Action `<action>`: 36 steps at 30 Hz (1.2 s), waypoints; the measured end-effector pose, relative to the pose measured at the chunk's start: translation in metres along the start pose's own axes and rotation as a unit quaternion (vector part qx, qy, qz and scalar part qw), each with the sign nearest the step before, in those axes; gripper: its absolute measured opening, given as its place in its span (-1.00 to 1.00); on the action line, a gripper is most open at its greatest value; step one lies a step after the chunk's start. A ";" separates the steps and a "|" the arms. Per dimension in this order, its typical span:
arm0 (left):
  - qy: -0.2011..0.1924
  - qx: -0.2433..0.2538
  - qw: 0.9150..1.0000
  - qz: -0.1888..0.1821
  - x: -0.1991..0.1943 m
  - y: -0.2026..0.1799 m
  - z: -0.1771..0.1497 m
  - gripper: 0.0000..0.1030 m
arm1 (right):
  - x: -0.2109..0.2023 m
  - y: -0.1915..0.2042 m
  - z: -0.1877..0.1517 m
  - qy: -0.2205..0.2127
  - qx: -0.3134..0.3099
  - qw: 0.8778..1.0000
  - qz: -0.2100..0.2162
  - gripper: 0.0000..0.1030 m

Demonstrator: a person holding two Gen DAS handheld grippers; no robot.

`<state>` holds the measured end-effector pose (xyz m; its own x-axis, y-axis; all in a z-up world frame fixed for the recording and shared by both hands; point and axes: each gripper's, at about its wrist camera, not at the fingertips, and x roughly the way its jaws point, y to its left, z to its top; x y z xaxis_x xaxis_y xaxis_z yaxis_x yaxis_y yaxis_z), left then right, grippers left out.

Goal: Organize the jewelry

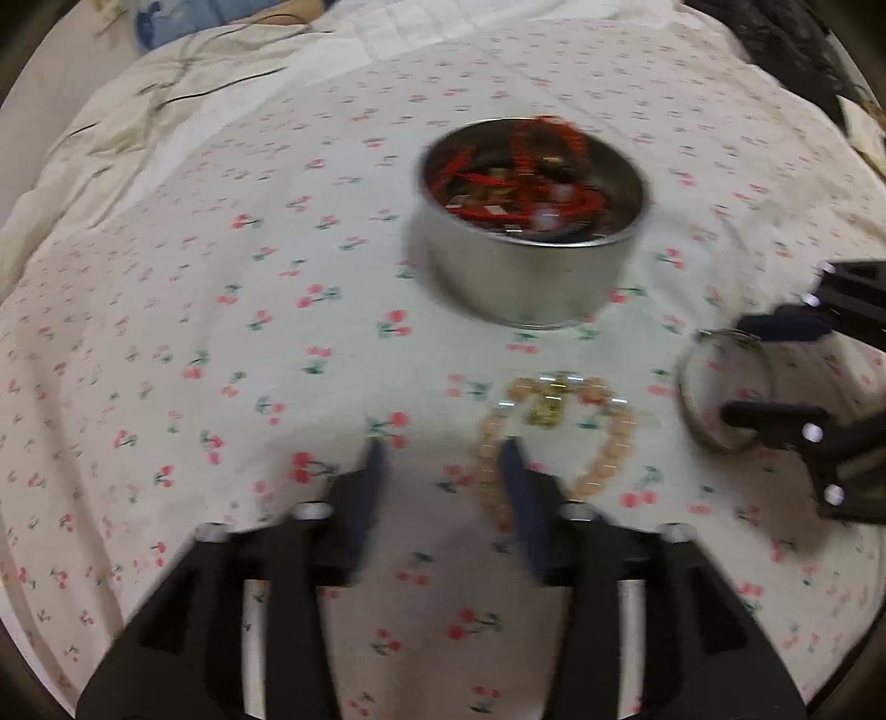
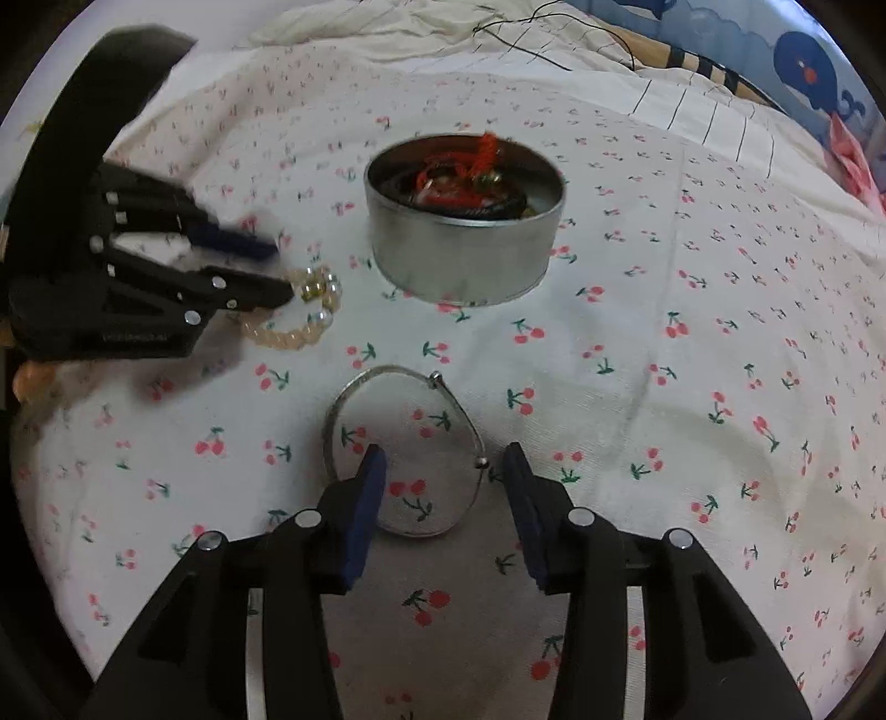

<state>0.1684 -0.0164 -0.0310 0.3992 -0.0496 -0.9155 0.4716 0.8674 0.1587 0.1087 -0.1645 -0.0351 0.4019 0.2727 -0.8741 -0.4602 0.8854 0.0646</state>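
A round metal tin stands on the cherry-print sheet and holds red cords and other jewelry. A peach bead bracelet with a gold charm lies in front of it. My left gripper is open, and its right finger lies over the bracelet's left side. A thin silver bangle lies flat to the right. My right gripper is open astride the bangle's near-right rim, one finger inside the ring, and the pads do not press on it.
The cherry-print sheet covers a soft bed. Crumpled white bedding with thin dark cables lies at the back. A blue whale-print cushion sits far right and dark items lie at the bed's edge.
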 end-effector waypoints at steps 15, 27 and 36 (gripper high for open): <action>-0.012 0.025 0.999 -0.024 0.001 -0.009 -0.001 -0.86 | 0.001 -0.005 -0.002 0.004 -0.003 1.000 -0.003 -0.85; -0.019 0.036 0.999 -0.010 -0.007 -0.026 -0.013 -0.80 | 0.003 -0.004 -0.002 0.005 -0.010 1.000 -0.008 -0.85; -0.028 0.037 0.999 0.026 -0.007 -0.023 -0.012 -0.18 | 0.003 -0.003 -0.003 0.004 -0.013 1.000 -0.010 -0.84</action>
<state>0.1453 -0.0299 -0.0328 0.4674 -0.0361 -0.8833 0.5048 0.8311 0.2332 0.1088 -0.1673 -0.0389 0.4057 0.2520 -0.8786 -0.4731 0.8804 0.0341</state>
